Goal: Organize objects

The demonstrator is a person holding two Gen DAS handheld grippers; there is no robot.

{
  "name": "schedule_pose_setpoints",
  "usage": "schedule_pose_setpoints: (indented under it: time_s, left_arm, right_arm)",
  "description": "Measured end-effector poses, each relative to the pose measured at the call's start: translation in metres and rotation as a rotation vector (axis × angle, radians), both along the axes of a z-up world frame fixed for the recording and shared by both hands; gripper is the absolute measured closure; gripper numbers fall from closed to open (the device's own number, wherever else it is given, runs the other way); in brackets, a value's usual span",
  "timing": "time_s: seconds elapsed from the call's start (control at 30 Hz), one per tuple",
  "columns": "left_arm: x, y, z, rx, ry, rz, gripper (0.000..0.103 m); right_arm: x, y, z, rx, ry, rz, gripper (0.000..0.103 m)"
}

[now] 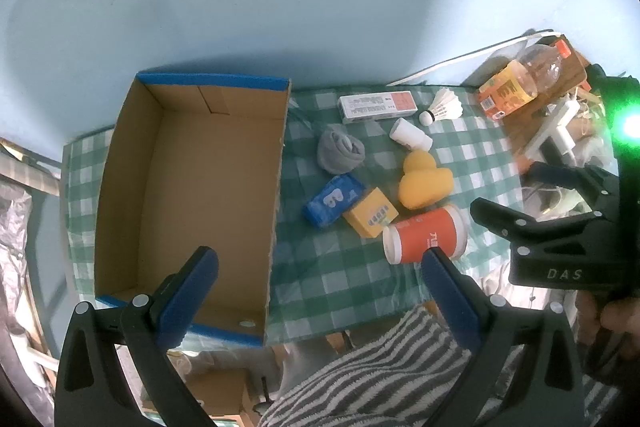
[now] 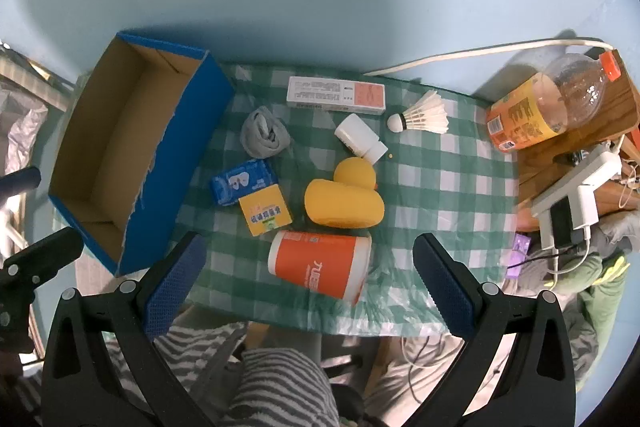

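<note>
Wide-spread and holding nothing, the right gripper (image 2: 310,259) hangs over an orange canister (image 2: 320,265) lying between its fingers, while the equally splayed left gripper (image 1: 320,269) straddles the right wall of an open cardboard box (image 1: 132,163).

The right gripper (image 2: 308,259) hangs wide open above a green checked tablecloth (image 2: 452,183), nothing between its blue pads. Just below lies an orange canister (image 2: 320,267) on its side, beside a yellow rubber duck (image 2: 344,201). Farther off lie a shuttlecock (image 2: 424,117), a white pill bottle (image 2: 360,137), a rolled grey sock (image 2: 264,135) and a blue cardboard box (image 2: 132,155), open and bare inside.
</note>
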State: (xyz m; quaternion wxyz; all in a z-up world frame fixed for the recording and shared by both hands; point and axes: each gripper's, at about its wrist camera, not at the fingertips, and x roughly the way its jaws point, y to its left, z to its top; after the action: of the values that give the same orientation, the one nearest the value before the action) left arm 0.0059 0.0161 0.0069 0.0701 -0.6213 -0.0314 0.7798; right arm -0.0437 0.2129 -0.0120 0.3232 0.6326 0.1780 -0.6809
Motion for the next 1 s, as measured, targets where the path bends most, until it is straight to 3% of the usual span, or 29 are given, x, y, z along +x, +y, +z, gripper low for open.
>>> schedule_pose_setpoints:
  time_s: [0.63,1.0]
  left_arm:
    - [0.0074,0.0045,-0.0029,-0.013,-0.009,-0.031,0.001]
    - [0.0098,0.0057,-0.0029,-0.007,-0.012,-0.036,0.001]
  right_arm:
    - [0.0057,0.0004,0.0012,0.01,-0.012,0.038,0.001]
    - [0.0085,0.0013,-0.0007,0.015,-0.015,0.183,0.001]
